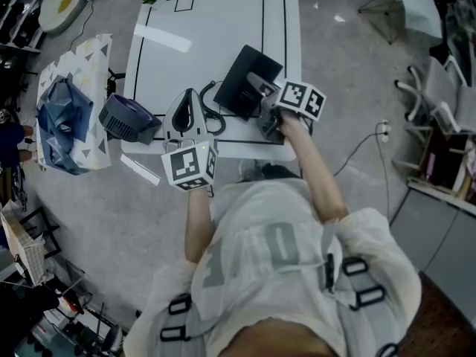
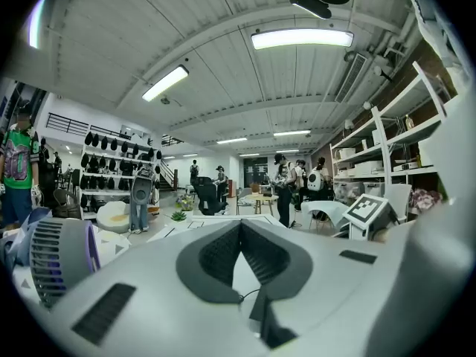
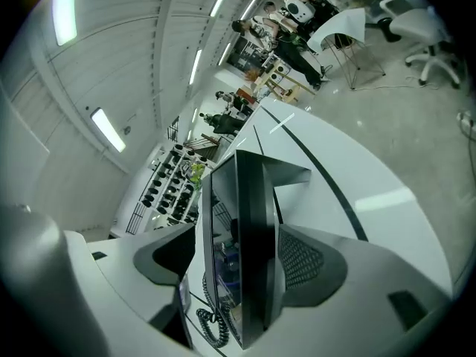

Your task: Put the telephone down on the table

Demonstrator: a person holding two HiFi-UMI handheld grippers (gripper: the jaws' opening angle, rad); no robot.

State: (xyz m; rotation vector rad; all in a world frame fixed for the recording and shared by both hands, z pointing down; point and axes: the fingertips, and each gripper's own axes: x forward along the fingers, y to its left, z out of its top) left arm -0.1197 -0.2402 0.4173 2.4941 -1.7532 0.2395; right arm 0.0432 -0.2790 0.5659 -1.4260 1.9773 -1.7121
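Right gripper (image 3: 242, 257) is clamped on the black desk telephone (image 1: 244, 79), its jaws pressed against both faces of the body. The telephone is tilted up on edge over the near end of the white table (image 1: 223, 21). Its coiled cord (image 1: 213, 114) lies just beside the telephone. Left gripper (image 2: 242, 255), jaws apart and empty, hovers beyond the cord, and a purple fan (image 1: 125, 116) sits farther out that way.
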